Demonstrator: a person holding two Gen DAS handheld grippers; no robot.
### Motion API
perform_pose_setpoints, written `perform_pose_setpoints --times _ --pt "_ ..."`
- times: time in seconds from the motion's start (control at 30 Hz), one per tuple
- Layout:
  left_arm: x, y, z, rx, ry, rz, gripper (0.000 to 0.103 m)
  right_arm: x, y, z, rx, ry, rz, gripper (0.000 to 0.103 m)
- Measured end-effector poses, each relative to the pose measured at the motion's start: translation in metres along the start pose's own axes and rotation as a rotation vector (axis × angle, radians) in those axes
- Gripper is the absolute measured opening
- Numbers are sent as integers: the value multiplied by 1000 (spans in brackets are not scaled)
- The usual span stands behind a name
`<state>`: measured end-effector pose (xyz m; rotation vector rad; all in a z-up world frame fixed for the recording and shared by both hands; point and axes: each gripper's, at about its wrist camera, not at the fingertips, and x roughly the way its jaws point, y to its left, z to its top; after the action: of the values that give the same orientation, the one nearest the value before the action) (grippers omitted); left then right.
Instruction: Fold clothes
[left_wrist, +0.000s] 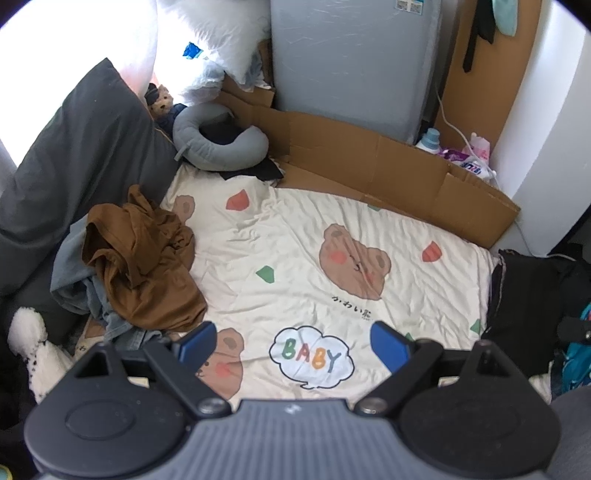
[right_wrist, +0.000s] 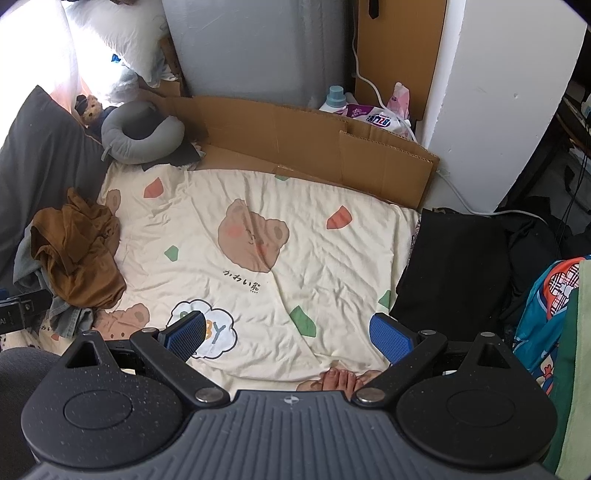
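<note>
A crumpled brown garment (left_wrist: 142, 264) (right_wrist: 79, 258) lies on top of grey-blue denim clothes (left_wrist: 74, 273) (right_wrist: 68, 317) at the left edge of a cream bear-print blanket (left_wrist: 314, 236) (right_wrist: 332, 240). A folded black garment (left_wrist: 532, 291) (right_wrist: 461, 262) lies at the blanket's right edge. My left gripper (left_wrist: 293, 345) hovers open above the "BABY" cloud print, holding nothing, with the brown garment to its upper left. My right gripper (right_wrist: 288, 336) is also open and empty over the blanket's near part, the black garment just to its right.
Flattened cardboard (left_wrist: 369, 162) (right_wrist: 314, 133) lines the far side below a grey cabinet (left_wrist: 351, 55). A grey neck pillow (left_wrist: 221, 140) and dark cushion (left_wrist: 81, 158) sit at the left. A person's toes (right_wrist: 340, 380) show near the blanket's front edge. A colourful bag (right_wrist: 546, 314) is at right.
</note>
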<state>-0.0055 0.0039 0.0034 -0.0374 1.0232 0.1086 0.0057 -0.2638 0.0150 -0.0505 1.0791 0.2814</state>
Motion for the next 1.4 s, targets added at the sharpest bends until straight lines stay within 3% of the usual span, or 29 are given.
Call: perform_pose_setpoints --times 0.5,0.8,1.03,1.4 --pt "0 4 -2 -24 5 -13 92 8 8 4 -21 45 -13 99" --pt "2 7 0 -41 35 -72 96 9 4 6 -18 74 2 99" --pt "5 12 0 -43 35 -75 96 7 3 14 -11 42 0 99" --pt "7 40 13 -140 10 -109 97 12 16 32 -21 7 24 99"
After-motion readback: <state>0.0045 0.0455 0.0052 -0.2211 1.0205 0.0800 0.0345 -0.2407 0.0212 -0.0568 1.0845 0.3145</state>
